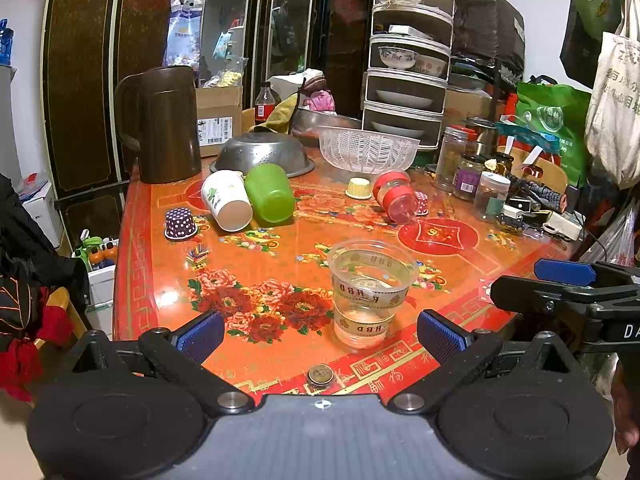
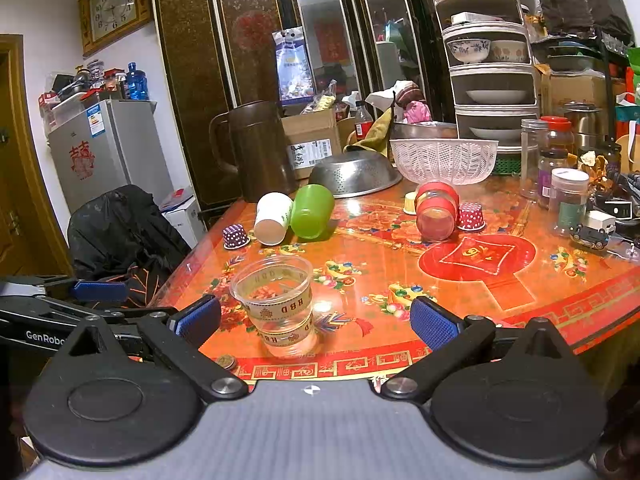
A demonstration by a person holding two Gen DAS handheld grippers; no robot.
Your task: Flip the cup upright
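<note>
My left gripper (image 1: 320, 334) and right gripper (image 2: 316, 320), both spread wide and empty, flank the clear cup (image 1: 370, 294), standing mouth-up on the desk (image 1: 280, 264) nearest me, apparently already righted.

Red floral table (image 1: 280, 364) w/ upright clear cup (image 1: 370, 300), coin (image 1: 320, 374).

Worktop (image 1: 160, 280): orange-red, printed with red peonies and gold key border. Clear cup (image 1: 370, 296): transparent, cream bands lettered "HBD". Green cup (image 1: 270, 192): plain lime. Paper cup (image 1: 226, 200) at its 9 o'clock: white, green leaf print. Cupcake liner (image 1: 181, 223): purple, white dots. Jar (image 1: 394, 196): red bands. Jug (image 1: 166, 124): dark brown. Gripper pads (image 1: 200, 334): blue, ribbed.
</note>
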